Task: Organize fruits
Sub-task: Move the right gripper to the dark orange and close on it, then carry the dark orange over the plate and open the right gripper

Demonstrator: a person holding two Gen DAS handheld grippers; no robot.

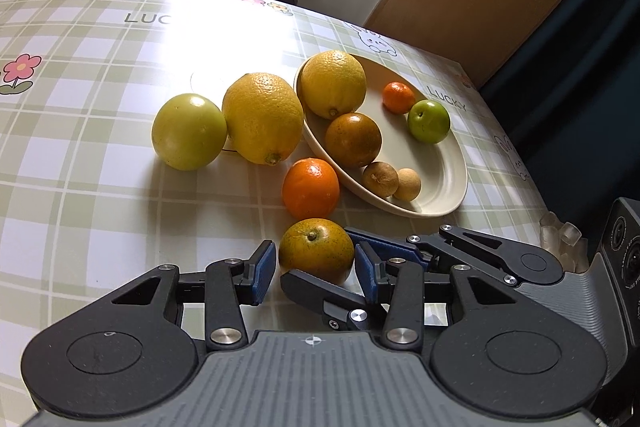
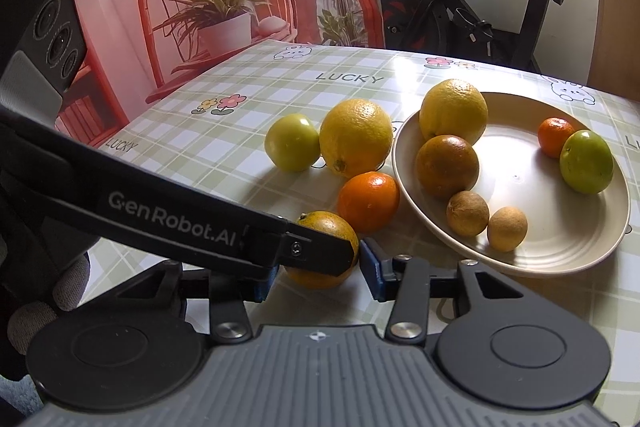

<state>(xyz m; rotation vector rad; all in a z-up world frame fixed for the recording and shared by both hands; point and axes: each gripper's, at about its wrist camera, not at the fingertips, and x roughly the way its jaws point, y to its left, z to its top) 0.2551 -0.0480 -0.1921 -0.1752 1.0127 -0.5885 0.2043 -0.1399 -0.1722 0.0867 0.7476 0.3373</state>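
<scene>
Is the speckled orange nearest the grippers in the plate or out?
Out: the speckled orange sits on the tablecloth, apart from the plate.

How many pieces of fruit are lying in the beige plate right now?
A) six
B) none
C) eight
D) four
A: the plate holds a large yellow citrus, a brownish orange, two small brown fruits, a tiny orange one and a green fruit.

Six fruits lay in the plate (image 1: pixel 444 163); four more sat on the worktop (image 1: pixel 100 155) left of the plate.
</scene>
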